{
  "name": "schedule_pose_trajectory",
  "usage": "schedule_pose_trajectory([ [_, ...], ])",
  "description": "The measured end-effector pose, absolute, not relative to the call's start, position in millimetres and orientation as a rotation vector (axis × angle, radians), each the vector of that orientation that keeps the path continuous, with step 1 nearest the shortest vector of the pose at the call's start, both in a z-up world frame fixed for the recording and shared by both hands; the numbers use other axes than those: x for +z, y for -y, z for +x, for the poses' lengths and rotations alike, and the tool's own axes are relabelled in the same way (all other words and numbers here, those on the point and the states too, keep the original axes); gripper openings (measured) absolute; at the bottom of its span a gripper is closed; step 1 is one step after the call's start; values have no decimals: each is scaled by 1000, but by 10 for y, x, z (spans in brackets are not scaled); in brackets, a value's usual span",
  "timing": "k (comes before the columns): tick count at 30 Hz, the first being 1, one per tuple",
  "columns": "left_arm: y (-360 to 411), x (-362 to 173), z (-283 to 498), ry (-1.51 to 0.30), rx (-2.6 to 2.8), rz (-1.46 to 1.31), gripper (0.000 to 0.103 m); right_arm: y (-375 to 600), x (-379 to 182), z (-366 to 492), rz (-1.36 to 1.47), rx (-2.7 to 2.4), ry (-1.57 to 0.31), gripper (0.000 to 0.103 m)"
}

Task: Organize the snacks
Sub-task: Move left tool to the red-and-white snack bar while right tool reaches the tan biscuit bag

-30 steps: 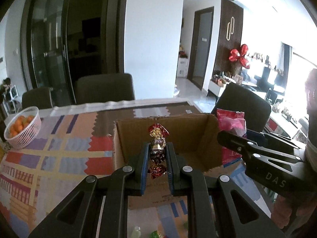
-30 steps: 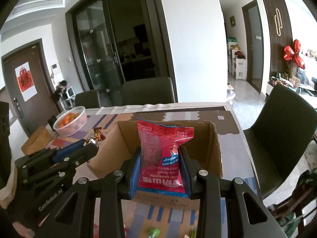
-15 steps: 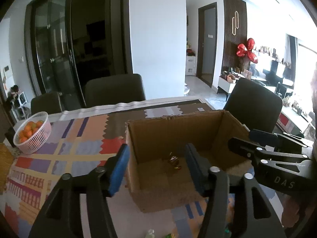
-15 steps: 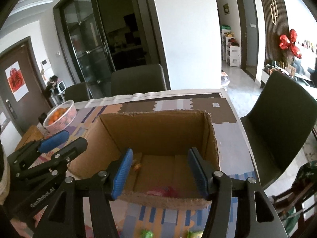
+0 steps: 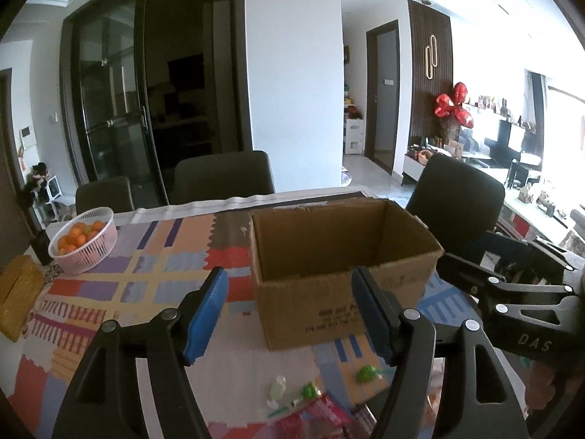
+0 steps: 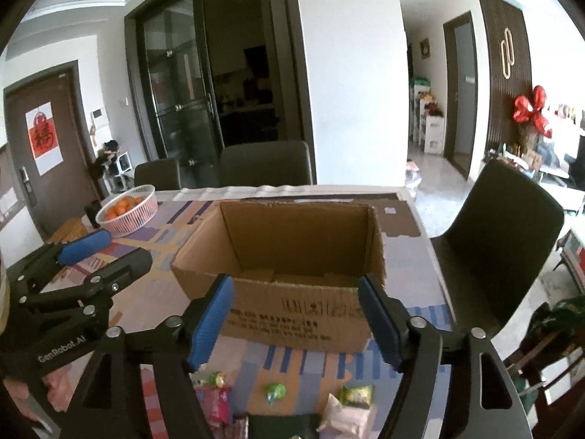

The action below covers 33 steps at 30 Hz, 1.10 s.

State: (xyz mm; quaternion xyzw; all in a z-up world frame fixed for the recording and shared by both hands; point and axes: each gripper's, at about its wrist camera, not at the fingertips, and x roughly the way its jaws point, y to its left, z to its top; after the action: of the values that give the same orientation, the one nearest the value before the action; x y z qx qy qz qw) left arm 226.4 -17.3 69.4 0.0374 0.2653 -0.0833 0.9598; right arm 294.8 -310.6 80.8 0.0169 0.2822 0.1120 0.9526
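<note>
Both drops were done! A second earlier the left gripper [image 5: 289, 314] pinched a wrapped candy and the right gripper [image 6: 296, 318] a red snack packet over the cardboard box [image 6: 292, 314]; now both had let go and pulled back, jaws empty and opening wider. The box sat at twelve o'clock from each gripper, its contents hidden below the rim. More loose snacks [image 6: 276, 391] waited at six o'clock, likely next.
</note>
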Motion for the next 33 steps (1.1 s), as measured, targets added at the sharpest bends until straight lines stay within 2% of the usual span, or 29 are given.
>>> schedule_pose_trajectory([
  [6,161,626,1945,-562,-178,73,71,3092,829,2565,0,210,-544,83],
  [15,204,374,1587,-647,-181,58,71,3184,619,2226,-1,203,-587,83],
  [33,202,-491,1500,-924,-188,75,70,3299,-260,2038,7,165,-876,83],
])
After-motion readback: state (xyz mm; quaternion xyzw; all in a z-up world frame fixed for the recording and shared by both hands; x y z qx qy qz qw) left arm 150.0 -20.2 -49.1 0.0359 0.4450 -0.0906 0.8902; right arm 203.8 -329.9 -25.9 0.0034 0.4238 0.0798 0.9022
